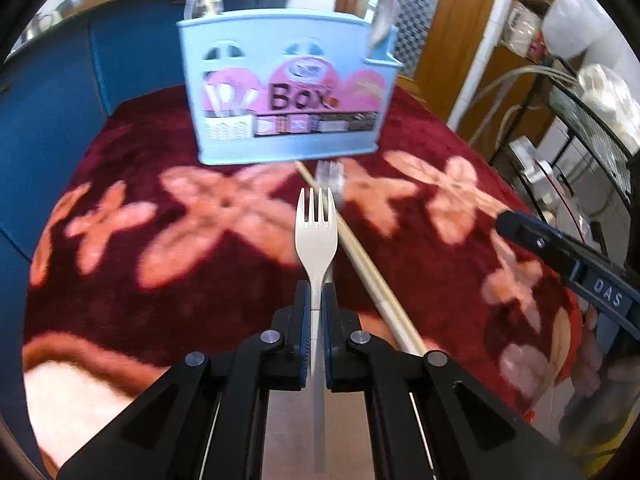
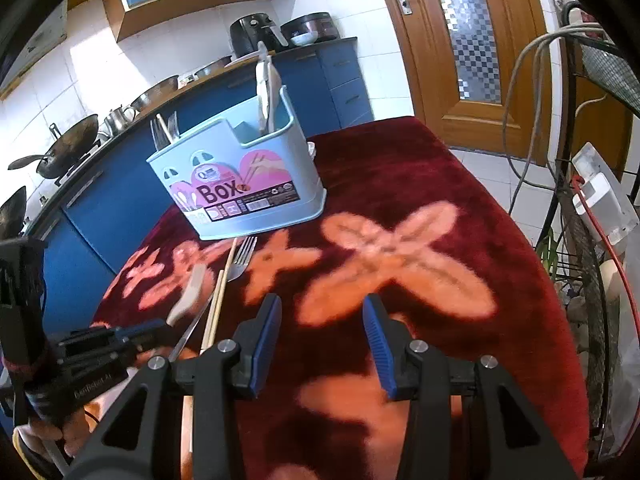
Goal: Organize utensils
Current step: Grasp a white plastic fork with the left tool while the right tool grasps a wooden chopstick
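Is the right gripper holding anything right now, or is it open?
Open and empty. In its own wrist view the right gripper has its blue pads spread wide, with only the red floral cloth visible between them.

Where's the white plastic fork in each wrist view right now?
Left wrist: white plastic fork at centre, tines up, clamped in the left claw.
Right wrist: lower left, blurred, at beside the chopsticks.
Shared landmark: the blue utensil box.

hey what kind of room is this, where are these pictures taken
Most likely a home kitchen. Woks and pans line a blue-cabinet counter, with an air fryer at its far end. In front, a cutlery box stands on a table under a red floral cloth.
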A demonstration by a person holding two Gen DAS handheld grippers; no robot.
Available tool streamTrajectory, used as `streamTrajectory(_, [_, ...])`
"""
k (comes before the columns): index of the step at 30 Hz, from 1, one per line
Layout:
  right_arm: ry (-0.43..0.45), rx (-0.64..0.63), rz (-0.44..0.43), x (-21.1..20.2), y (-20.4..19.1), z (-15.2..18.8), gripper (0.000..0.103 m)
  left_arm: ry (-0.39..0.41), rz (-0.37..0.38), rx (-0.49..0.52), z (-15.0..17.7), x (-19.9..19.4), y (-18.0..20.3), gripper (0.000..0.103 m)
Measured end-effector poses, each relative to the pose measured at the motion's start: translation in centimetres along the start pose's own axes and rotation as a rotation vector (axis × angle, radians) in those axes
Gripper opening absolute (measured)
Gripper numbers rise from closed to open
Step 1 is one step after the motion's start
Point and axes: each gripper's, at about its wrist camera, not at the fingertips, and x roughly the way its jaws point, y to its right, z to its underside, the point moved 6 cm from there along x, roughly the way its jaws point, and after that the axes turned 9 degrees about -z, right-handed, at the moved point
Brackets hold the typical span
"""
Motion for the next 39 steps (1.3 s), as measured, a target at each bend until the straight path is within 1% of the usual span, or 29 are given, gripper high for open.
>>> streamTrajectory(6, [-0.045,-0.016,-0.029,1.0,-1.6,0.2,0.046,0.029,-0.066,-0.078,-0.6,-0.6,-3.9,0.004])
streamTrajectory(8, [-0.073,-0.020,-0.049,1.5,-2.2,0.3,0.046,0.038,-0.091,-0.100,-0.7,-0.7,-5.0,0.004])
streamTrajectory(11, [-0.129,-0.027,-0.088,2.5,-3.2,0.5,0.046,0.035,-0.104,-0.115,-0.8,-0.5,-6.3,0.004])
streamTrajectory(15, [-0.224,-0.043,-0.118,4.1,-4.5,0.9,0.037,0.023,-0.102,-0.109,-0.8,0.1,-7.1,0.004])
streamTrajectory(18, [-0.280,-0.052,-0.126,5.2,-5.3,1.4,0.034,0.011,-0.091,-0.108,-0.6,0.6,-7.1,0.004])
streamTrajectory(27, [-0.383,-0.101,-0.107,7.7,-7.1,2.2,0.022,-0.019,-0.099,-0.131,-0.1,1.8,-8.8,0.004])
streamTrajectory(31, [-0.408,-0.142,-0.083,8.4,-7.7,2.1,0.021,-0.013,-0.075,-0.145,0.0,2.0,-9.2,0.004])
streamTrajectory(39, [-0.470,-0.212,-0.040,9.9,-8.7,2.1,0.020,-0.011,-0.062,-0.141,0.1,2.3,-9.2,0.004])
